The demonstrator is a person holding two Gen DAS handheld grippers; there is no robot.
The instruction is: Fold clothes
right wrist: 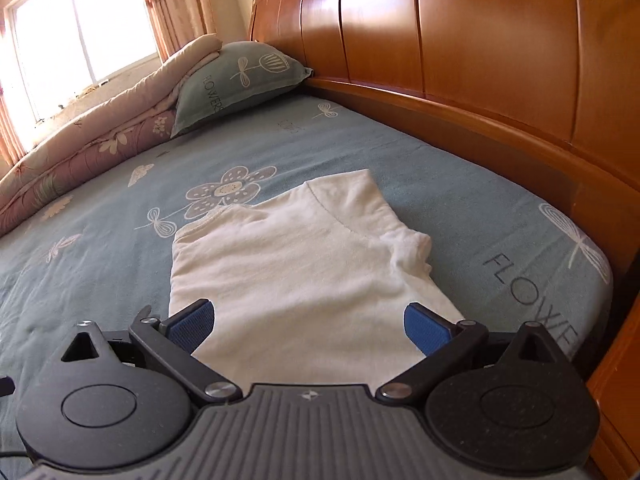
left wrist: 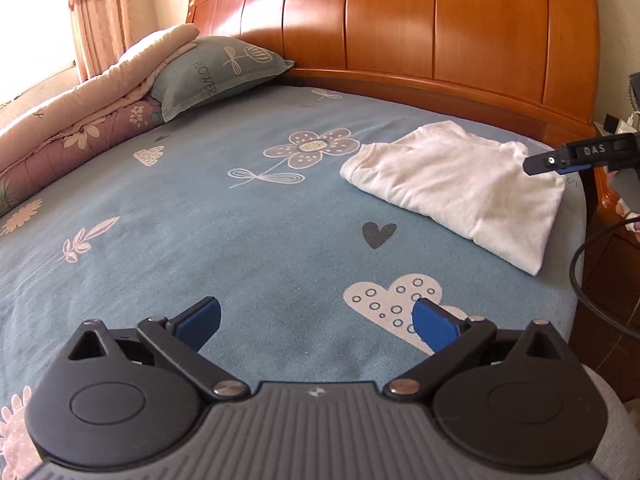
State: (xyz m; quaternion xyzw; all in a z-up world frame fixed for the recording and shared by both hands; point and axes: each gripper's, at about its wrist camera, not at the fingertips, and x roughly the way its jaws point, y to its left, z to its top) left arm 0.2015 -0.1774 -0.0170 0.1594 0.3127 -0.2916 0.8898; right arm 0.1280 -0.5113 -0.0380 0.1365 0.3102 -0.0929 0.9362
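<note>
White tee (right wrist: pixel 304 264) lies folded into a compact rectangle on the bed (left wrist: pixel 200 208), far-right part of the blue sheet, near the wooden headboard (left wrist: pixel 440 20) and close to the right edge. Prob. parked there to keep the middle of the bed free as work area. One sleeve/collar bit bunches up at its far-right corner, so the fold isn't fully flat.

Right hand-held gripper (right wrist: pixel 310 326) hovers at the near edge of the tee, fingers spread wide, nothing between them; pads (right wrist: pixel 190 326) sit either side of the cloth w/o pinching. Looks positioned for a last tidy, or just let go – can't say which.

Left hand-held gripper (left wrist: pixel 316 324) is well apart from the tee, over bare sheet at near-centre, also spread open & empty. In the left wrist view the right one (left wrist: pixel 540 162) shows by the tee's far-right corner.

Pillow (left wrist: pixel 216 72) and rolled quilt (left wrist: pixel 80 120) are stacked far-left by the window, out of the way.

Judgement: this garment approx. done; the lump needs smoothing.
</note>
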